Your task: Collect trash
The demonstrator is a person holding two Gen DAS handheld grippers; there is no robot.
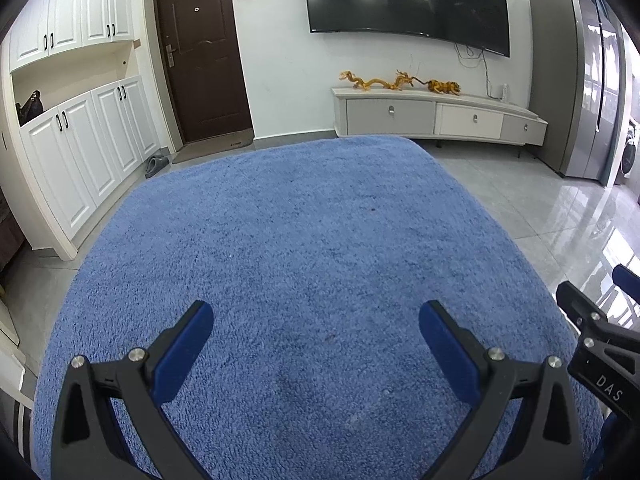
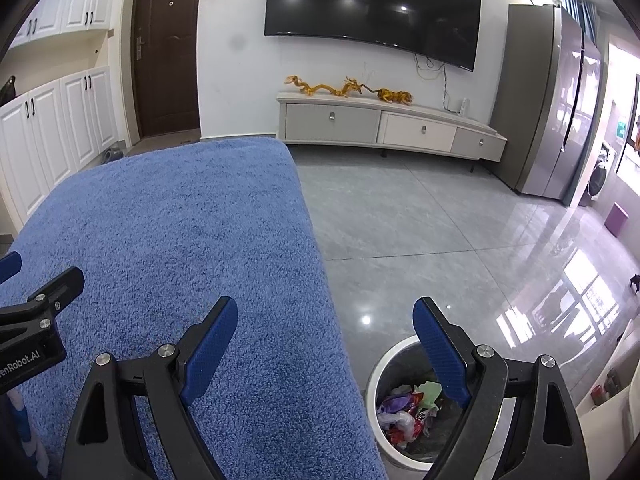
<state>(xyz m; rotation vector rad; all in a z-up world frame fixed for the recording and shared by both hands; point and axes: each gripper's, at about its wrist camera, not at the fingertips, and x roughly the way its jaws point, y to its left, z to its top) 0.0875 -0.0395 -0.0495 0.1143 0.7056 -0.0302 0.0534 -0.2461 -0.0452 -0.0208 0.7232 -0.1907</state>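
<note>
My left gripper [image 1: 316, 316] is open and empty above the blue towel-covered table [image 1: 304, 240]; no trash shows on the towel. My right gripper [image 2: 325, 316] is open and empty, over the table's right edge [image 2: 316, 216]. Below its right finger stands a round bin with a white rim [image 2: 372, 380] on the floor, holding crumpled wrappers and plastic bits [image 2: 404, 412]. The right gripper's body [image 1: 600, 344] shows at the right edge of the left wrist view. The left gripper's body [image 2: 36, 320] shows at the left edge of the right wrist view.
Grey glossy tile floor [image 2: 440, 220] lies right of the table. A low TV cabinet [image 2: 392, 128] with golden figurines stands under a wall TV [image 2: 372, 8]. A fridge [image 2: 560, 100] is far right, white cupboards [image 1: 80, 140] and a brown door [image 1: 200, 52] far left.
</note>
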